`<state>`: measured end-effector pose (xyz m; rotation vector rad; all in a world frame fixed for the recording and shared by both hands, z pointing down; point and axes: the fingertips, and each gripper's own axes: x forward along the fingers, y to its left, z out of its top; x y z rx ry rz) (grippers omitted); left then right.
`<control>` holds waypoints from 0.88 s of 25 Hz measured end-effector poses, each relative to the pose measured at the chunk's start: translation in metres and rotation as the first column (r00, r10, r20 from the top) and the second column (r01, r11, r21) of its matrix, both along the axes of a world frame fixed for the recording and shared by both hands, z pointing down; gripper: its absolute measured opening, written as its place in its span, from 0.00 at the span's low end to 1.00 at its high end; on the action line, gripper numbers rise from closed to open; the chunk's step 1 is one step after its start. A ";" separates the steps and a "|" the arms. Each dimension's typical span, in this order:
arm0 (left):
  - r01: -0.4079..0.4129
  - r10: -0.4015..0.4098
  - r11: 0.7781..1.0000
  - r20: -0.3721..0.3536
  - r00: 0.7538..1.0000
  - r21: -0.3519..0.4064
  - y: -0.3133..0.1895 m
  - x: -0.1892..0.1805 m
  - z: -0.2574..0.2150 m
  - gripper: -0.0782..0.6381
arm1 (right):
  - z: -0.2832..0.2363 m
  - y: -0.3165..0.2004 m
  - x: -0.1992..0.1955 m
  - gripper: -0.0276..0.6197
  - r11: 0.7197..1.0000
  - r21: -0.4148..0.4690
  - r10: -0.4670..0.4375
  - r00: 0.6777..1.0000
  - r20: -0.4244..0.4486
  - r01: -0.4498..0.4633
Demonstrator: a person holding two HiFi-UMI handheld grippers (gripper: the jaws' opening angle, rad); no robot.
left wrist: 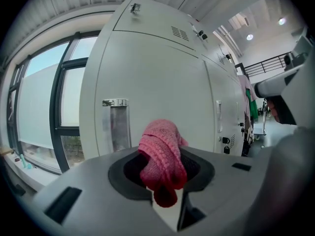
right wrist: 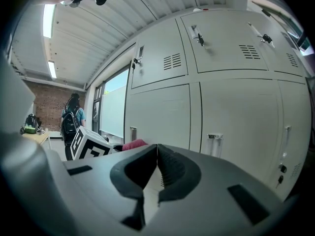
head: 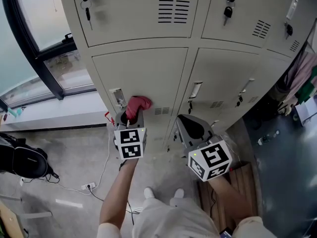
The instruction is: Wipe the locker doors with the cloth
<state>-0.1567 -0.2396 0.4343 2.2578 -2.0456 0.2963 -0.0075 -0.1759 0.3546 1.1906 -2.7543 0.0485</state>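
Left claw: the left claw (head: 131, 119) is clamped on the pink cloth (head: 138, 103). In the left gripper view the cloth (left wrist: 162, 161) is bunched between the jaws and spills above them.
Right claw: the right claw (head: 191, 128) has its jaws pressed together with nothing between them. It hangs low, right of centre in the head view, and is doing no work.
Cloth position: centre of the head view, at the lower-left door (head: 143, 76), just right of its handle recess (head: 117, 97).
Progress: judged early or mid-wipe. The cloth is in hand and up at one door. The doors show no streaks, damp patches or dirt, so nothing marks any door as done. Assume the neighbouring lower door (head: 225, 76) and the upper row (head: 133, 9) are left to do.
Contact: cannot tell whether the cloth touches the door or sits just short of it, as no view shows the gap side-on.
Cut off: the upper row runs out of the top of the head view. The lockers at far right are partly covered by hanging clothes (head: 302, 81).
Hard to make out: door surface condition, since the plain pale metal reads the same everywhere.
Background: a person with a backpack (right wrist: 72, 119) at the left edge of the right gripper view, small and dim.
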 end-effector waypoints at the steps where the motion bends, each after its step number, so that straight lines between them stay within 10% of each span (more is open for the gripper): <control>1: -0.008 0.008 1.000 -0.001 1.000 0.000 -0.002 0.007 0.001 0.27 | 0.001 -0.001 0.005 0.05 1.000 -0.005 0.006 1.000 0.001 -0.006; 22: -0.133 0.133 0.991 -0.010 0.991 0.004 -0.037 0.118 0.022 0.27 | 0.013 -0.025 0.073 0.05 0.998 -0.004 0.069 0.998 0.007 -0.069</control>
